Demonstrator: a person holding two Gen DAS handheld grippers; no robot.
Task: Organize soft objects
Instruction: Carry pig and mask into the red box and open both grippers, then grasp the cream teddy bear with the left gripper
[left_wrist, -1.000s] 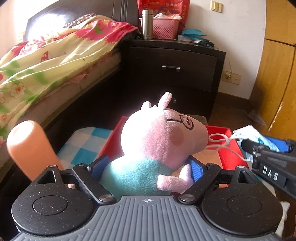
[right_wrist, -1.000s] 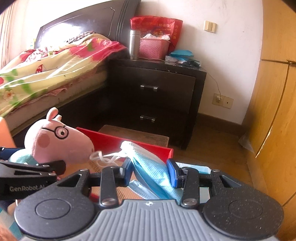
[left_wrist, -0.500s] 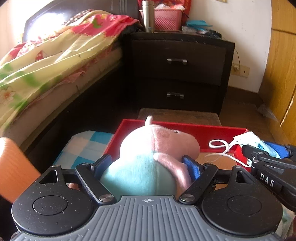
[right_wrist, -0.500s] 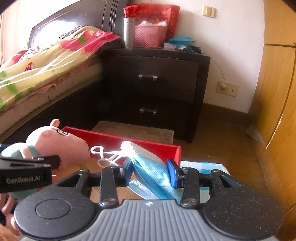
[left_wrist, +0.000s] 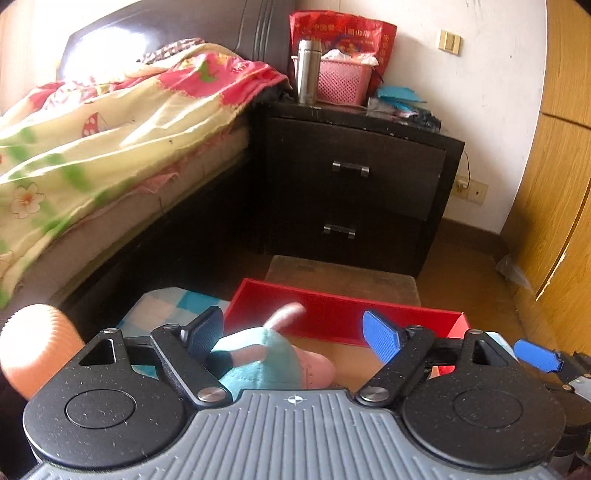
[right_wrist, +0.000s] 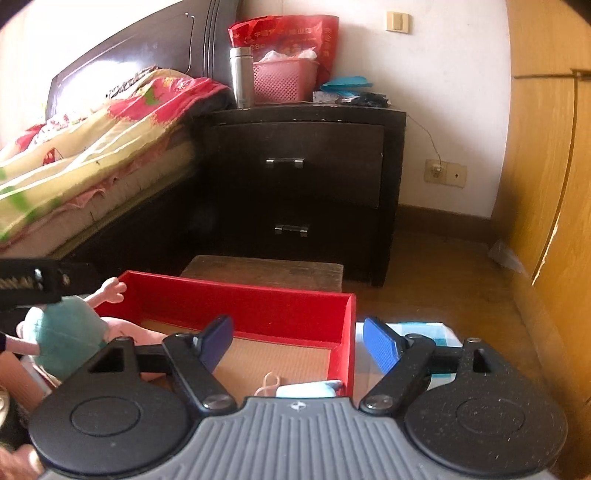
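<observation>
The pink pig plush (left_wrist: 258, 363) in its teal shirt lies tipped over at the left end of the red box (left_wrist: 343, 301). My left gripper (left_wrist: 291, 332) hovers over the plush; its jaws are opening. The right pad stands clear of the plush, which sits low between the fingers. In the right wrist view the plush (right_wrist: 62, 332) is at the left edge. A blue face mask (right_wrist: 306, 389) with white loops rests on the floor of the red box (right_wrist: 240, 290). Just above it, my right gripper (right_wrist: 299, 338) is opening, its pads off the mask.
A low wooden stool (left_wrist: 343, 275) stands behind the box, then a dark nightstand (left_wrist: 354, 177) with a steel flask and a pink basket. The bed (left_wrist: 110, 140) runs along the left, a wooden wardrobe (left_wrist: 554, 221) along the right. An orange roll (left_wrist: 37, 350) and checked cloth (left_wrist: 166, 306) lie left.
The plush went from upright in the left jaws to lying tipped over in the box, released. The right jaws spread apart and the mask dropped from them into the box.
</observation>
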